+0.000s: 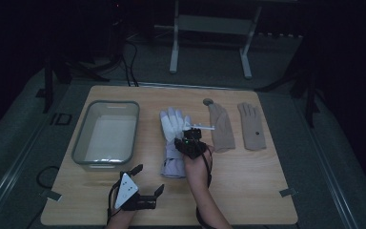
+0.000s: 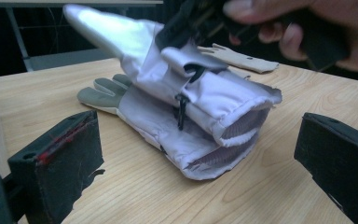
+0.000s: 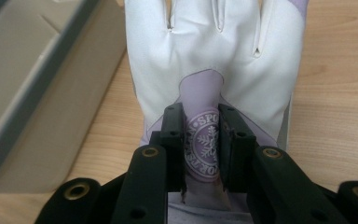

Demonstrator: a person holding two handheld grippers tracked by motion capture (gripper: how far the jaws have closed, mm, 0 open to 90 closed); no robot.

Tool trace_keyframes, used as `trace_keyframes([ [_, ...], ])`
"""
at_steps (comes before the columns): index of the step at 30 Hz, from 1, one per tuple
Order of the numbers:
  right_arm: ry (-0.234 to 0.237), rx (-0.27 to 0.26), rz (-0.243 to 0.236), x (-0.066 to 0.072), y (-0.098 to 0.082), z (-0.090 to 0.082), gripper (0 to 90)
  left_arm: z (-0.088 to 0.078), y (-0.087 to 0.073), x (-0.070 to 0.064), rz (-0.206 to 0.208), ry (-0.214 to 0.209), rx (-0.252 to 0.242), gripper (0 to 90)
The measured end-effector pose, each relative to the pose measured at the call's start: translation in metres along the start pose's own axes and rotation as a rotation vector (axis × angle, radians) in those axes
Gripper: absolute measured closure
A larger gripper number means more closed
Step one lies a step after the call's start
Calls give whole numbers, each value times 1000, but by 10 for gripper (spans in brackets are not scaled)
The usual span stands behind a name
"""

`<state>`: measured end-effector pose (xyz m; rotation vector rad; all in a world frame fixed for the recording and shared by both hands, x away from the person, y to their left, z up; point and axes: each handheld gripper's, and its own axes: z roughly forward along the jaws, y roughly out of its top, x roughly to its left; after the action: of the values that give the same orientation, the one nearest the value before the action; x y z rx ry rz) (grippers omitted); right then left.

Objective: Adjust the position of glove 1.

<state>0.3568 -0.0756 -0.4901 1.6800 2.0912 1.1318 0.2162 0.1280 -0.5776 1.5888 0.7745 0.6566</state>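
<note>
Two white and lavender gloves lie stacked at the middle of the wooden table [image 1: 248,186]. My right gripper [image 1: 189,140] [image 3: 201,140] is shut on a pinch of the upper glove [image 2: 135,51] [image 3: 214,56] at its round snowflake badge. That glove's finger end is tilted up off the lower glove [image 2: 168,140]. My left gripper [image 1: 147,180] rests near the table's front edge. It is open, and its fingers [image 2: 56,158] stand wide apart, pointed at the glove cuffs with nothing between them.
A clear plastic bin [image 1: 107,102] [image 3: 23,84] stands left of the gloves. Two beige gloves [image 1: 220,126] [image 1: 251,126] lie flat at the back right, with a small round grey object [image 1: 208,101] beside them. A metal stand [image 1: 209,43] rises beyond the table.
</note>
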Motion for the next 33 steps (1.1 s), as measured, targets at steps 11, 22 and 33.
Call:
trace_keyframes([
  [11, -33, -5, 19, -4, -13, 25, 658, 0, 0, -1, 8, 2, 3, 11],
  [22, 21, -25, -14, -3, -5, 14, 489, 0, 0, 1, -12, 2, 5, 11],
  [33, 105, 1, -98, -28, 14, -16, 146, 1, 1, 1, -14, -5, 17, 11],
])
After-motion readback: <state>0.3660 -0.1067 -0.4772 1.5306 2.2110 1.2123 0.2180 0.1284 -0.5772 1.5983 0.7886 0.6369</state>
